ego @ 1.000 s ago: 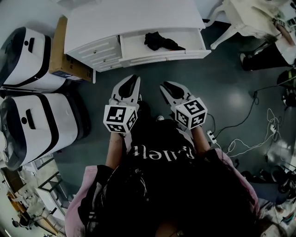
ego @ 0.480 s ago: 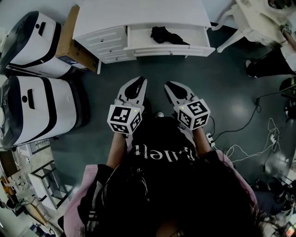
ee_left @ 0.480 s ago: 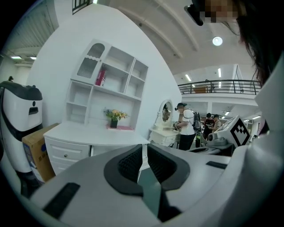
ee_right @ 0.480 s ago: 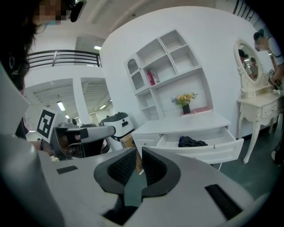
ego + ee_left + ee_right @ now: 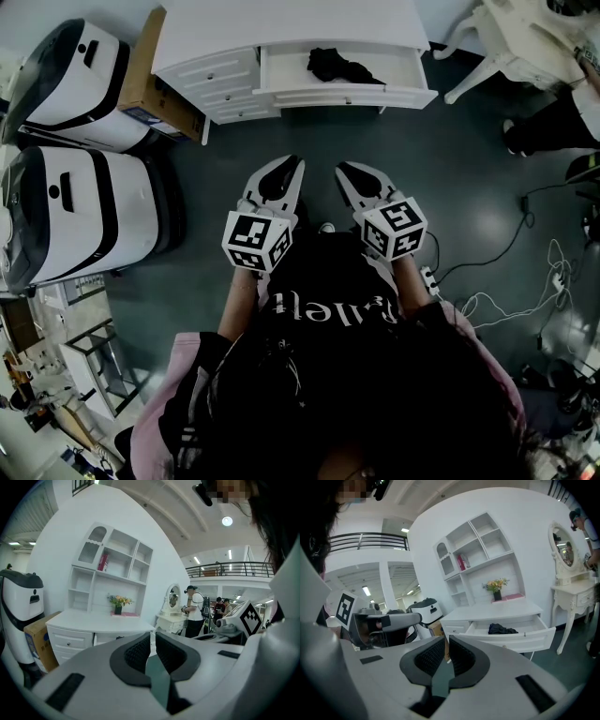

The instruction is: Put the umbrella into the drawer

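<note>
Up at the top of the head view, the white dresser (image 5: 281, 28) has one drawer (image 5: 347, 97) pulled open, and the single umbrella (image 5: 342, 66) lies inside it as a dark, crumpled bundle, so the task looks done or nearly so. Lower down, mid-frame, the left gripper (image 5: 284, 163) and the right gripper (image 5: 351, 170) are held side by side, well apart from the drawer, each with its jaws together and nothing in them. Two white-and-black machines (image 5: 84, 220) stand at the left edge, and one cardboard box (image 5: 155, 80) leans against the dresser. Seen from the left gripper view, its pads (image 5: 140, 651) meet on empty air with the dresser top beyond them. Seen from the right gripper view, the pads (image 5: 429, 657) likewise sit closed on nothing, and the umbrella (image 5: 502, 629) shows at centre right in the open drawer (image 5: 520, 637). I judge it light, with limp, slippery cloth over a stiff core; it is best gripped across the firm middle, not by loose folds. Its handle cannot be made out.
</note>
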`<state>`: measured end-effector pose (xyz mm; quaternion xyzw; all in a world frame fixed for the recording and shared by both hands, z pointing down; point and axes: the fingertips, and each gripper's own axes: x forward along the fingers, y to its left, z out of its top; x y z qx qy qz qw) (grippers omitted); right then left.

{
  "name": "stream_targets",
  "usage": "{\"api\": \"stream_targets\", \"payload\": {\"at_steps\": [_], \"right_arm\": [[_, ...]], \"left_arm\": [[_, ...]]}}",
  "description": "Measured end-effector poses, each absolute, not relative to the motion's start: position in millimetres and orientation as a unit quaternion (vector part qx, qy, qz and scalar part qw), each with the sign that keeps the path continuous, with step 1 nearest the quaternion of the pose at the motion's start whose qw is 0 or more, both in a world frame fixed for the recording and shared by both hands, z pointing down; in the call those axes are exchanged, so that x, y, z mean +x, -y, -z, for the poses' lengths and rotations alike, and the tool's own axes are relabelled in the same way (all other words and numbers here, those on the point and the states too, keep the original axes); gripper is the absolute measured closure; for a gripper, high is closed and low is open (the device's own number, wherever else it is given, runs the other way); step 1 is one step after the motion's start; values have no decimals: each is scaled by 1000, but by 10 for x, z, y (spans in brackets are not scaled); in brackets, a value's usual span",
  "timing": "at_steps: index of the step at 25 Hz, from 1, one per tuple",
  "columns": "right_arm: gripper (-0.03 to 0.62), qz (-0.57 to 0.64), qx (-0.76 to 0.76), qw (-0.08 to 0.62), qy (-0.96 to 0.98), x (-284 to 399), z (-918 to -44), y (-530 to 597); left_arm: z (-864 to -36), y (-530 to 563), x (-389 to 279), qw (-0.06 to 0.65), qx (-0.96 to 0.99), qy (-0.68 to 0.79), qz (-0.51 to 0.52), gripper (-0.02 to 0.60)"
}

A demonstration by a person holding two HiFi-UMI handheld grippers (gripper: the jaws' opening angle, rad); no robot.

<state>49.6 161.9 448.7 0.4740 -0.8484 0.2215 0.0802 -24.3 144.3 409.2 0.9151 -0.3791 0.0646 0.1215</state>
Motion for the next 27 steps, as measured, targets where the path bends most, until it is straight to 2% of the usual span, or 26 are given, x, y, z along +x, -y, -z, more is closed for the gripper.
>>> {"api": "stream_targets", "payload": {"at_steps": [27], "right_arm": [[534, -225, 487, 74, 841, 775, -4472, -1695]], "left_arm": [[-4026, -1484, 89, 108, 925, 356, -71, 535]]}}
